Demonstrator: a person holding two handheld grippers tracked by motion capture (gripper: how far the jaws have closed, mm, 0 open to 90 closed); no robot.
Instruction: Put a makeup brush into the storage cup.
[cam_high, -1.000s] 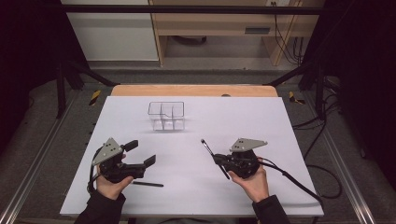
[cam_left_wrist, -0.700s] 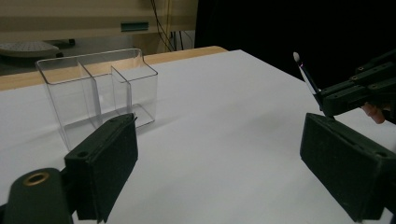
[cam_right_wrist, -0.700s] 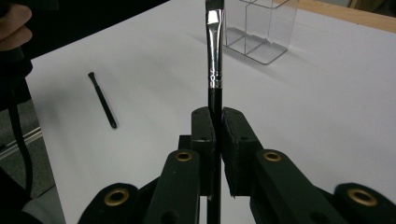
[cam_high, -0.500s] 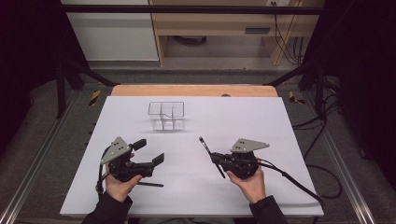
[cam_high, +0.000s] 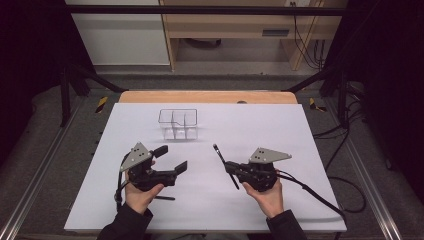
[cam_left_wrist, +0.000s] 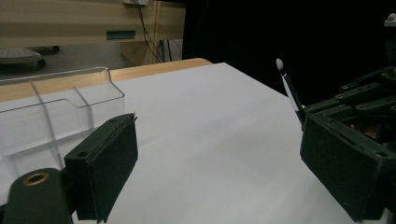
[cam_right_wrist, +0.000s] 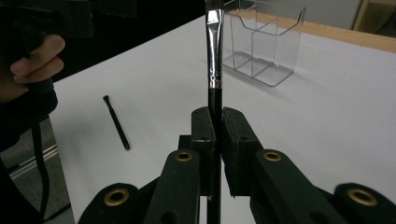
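We are holding the right tongs (cam_high: 227, 167) clamped tight on a thin black brush (cam_right_wrist: 215, 60), the jaws pinching its handle just below the silver ferrule, so that in the right gripper view the brush is rising straight up between them. In the high view the brush (cam_high: 223, 162) is slanting over the near middle of the worktop (cam_high: 300, 130), lifted clear of the white surface as far as we can judge. The left tongs (cam_high: 170, 160) are standing wide apart and gripping nothing, hovering near the near left part of the worktop; just by them, toward the near edge, a second small black brush (cam_right_wrist: 116, 123) is lying flat on the sheet. Farther out, toward the far edge and left of centre, the clear divided organizer (cam_high: 178, 124) is standing upright and looks empty. We judge that we are in the carrying step, with one brush picked up and not yet stowed. The next move, as we see it, calls for swinging the right tongs toward the far edge, tipping the brush upright above one compartment, and lowering it in before easing the jaws apart.
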